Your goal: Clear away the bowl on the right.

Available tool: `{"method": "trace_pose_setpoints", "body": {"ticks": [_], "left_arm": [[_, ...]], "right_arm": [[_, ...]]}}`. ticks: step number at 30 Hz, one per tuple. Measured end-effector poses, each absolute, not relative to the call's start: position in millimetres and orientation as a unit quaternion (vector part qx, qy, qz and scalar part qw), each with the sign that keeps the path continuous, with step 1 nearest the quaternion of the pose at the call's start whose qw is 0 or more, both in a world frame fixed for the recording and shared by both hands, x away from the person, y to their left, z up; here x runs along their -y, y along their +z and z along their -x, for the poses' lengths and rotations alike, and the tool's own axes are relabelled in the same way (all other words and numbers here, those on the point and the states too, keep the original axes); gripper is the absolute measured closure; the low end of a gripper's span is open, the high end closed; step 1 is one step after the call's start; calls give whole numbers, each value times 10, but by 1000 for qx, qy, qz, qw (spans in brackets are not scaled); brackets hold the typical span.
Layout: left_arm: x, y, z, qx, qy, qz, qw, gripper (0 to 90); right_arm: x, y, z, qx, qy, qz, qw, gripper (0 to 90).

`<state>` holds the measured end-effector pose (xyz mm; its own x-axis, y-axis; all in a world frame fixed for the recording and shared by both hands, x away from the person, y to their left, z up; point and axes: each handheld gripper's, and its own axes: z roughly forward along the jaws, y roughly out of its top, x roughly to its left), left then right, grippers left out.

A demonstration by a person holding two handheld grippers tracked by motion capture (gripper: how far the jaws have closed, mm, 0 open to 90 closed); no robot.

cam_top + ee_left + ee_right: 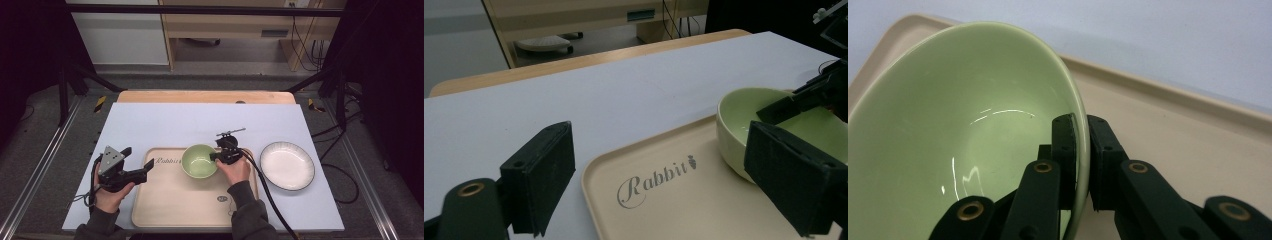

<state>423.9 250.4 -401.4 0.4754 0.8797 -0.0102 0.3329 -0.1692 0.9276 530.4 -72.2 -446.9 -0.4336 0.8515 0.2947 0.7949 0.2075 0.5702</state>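
1. The right claw (218, 156) is clenched on the rim of the green bowl (198, 160), one jaw inside the wall and one outside.
2. The bowl sits on the beige tray (175, 200), to the left of the right claw.
3. The left claw (140, 165) is released, jaws wide apart and grasping nothing, at the tray's left edge.
4. A white plate (287, 165) lies on the surface, to the right of the right claw.

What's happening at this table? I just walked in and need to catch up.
A person works with two handheld grippers. The right gripper is clamped on the rim of a green bowl on the beige tray. The left gripper waits open at the tray's left edge. A white plate sits to the right.
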Motion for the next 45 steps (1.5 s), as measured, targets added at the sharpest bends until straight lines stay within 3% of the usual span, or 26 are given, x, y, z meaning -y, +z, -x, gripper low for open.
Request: {"method": "trace_pose_setpoints", "body": {"ticks": [9,13,22,23,30,33,45], "left_arm": [[-2501,-4014,-4238,-427,283,-711,483,126],[-2500,-4014,-4238,-427,283,-710,483,126],[-2497,-4016,-4239,-427,284,-711,482,126],[-2499,-4015,-4239,-427,283,-710,482,125],[-2496,-4019,-4242,-427,284,-710,482,125],[-2498,-4022,-4244,-428,283,-710,482,125],[-2505,-4025,-4246,-429,284,-711,480,124]], "right_arm": [[738,-4491,-5295,-776,347,-524,43,833],[742,-4489,-5273,-780,357,-512,55,790],[775,-4358,-5181,-780,380,-486,105,628],[779,-4321,-5146,-780,390,-474,121,579],[796,-4211,-5054,-779,408,-455,140,447],[824,-4152,-5009,-774,419,-451,149,332],[945,-3974,-4816,-768,442,-419,199,204]]}}
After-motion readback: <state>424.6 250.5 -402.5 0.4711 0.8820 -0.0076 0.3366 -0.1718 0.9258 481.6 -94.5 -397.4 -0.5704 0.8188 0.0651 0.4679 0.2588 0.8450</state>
